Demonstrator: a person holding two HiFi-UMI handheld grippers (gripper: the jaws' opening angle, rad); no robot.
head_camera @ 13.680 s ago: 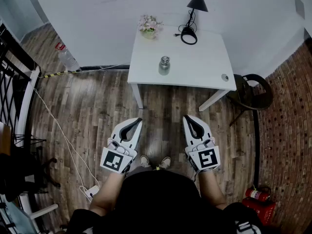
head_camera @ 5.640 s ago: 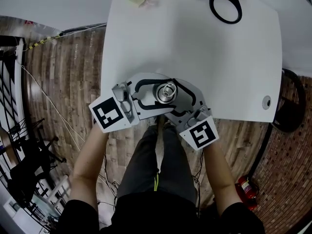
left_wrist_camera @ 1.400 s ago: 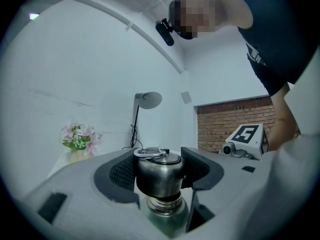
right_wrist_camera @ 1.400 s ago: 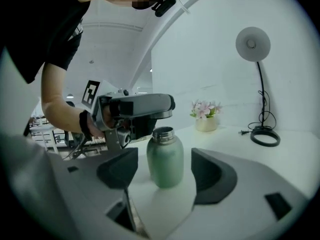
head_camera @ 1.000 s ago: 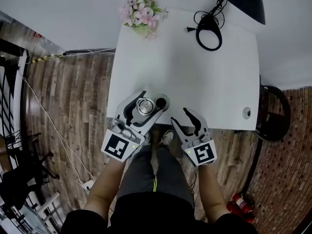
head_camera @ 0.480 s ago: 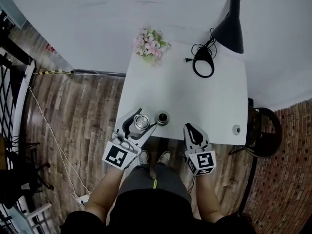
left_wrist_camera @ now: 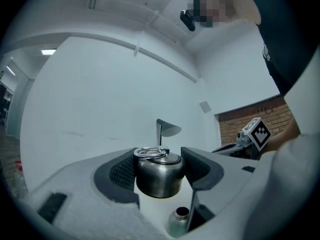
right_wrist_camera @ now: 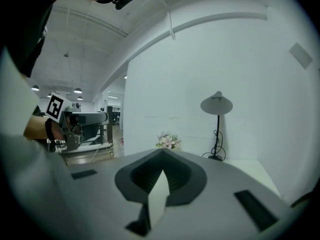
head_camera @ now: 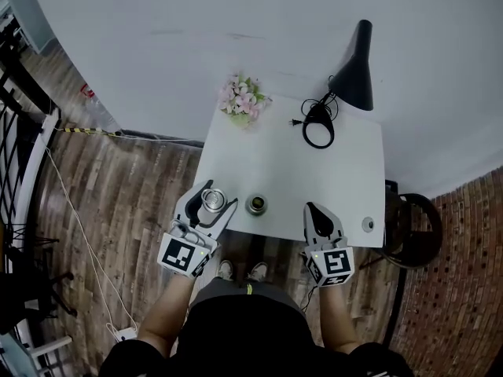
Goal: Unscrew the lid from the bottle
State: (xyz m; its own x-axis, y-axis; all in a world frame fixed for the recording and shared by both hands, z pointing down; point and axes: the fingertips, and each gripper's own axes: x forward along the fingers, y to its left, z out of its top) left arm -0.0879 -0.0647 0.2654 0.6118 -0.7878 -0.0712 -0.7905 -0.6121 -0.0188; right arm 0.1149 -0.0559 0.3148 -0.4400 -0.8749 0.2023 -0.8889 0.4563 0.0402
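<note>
Compared with half a second earlier, both tools sit nearer my body at the front edge of the white rectangular tabletop, and more of the room shows in the head view. The right tool has just been closing its jaws; they now meet tip to tip with nothing between them, as the right gripper view confirms. The left tool is unchanged in its grip: its ribbed pads clamp the rounded steel lid with a wire ring on top from both sides, held off the bottle and to its left.

The short steel bottle stands upright on the tabletop near the front edge, between the two tools and touching neither. Its mouth is open and dark inside; I cannot tell whether it holds anything. At the far left corner a small pot holds a bunch of pink and white flowers.

Counted: two tools, one bottle, one lid, one bunch of flowers, and one black cone-shaded desk lamp at the far right of the tabletop.
</note>
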